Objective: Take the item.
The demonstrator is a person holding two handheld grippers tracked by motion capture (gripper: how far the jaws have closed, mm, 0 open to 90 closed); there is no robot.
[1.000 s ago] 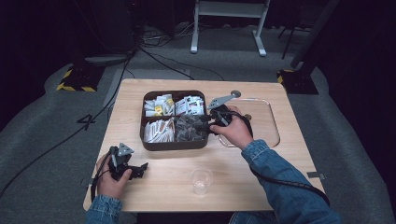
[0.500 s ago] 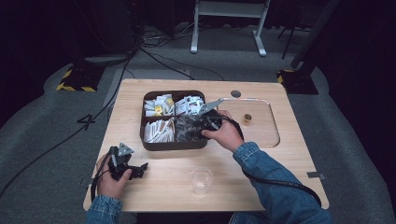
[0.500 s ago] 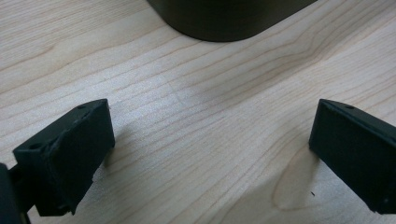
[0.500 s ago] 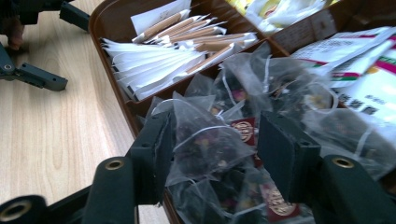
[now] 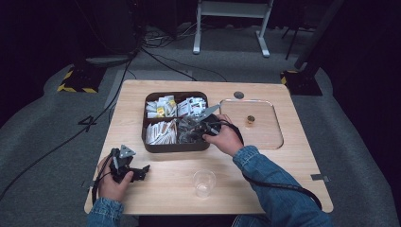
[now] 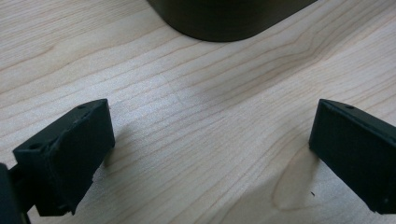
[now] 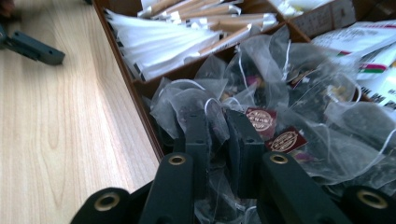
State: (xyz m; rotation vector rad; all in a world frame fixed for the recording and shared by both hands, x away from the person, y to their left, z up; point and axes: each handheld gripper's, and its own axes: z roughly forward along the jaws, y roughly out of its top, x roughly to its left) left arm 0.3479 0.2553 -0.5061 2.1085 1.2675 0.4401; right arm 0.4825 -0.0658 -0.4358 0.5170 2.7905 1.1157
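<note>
- Pinching a clear tea bag, the right gripper has its jaws nearly together inside the near-right compartment of the brown box.
- Neighbouring bags could lift along, I judge, since strings and tags tangle across the heap.
- The thin mesh could slip free if the grip catches only a corner.
- Other compartments hold white paper packets and small sachets.
- The left gripper rests on the table, jaws spread wide, holding nothing.
- An empty plastic cup stands near the front edge; a clear tray holds one small brown item.
</note>
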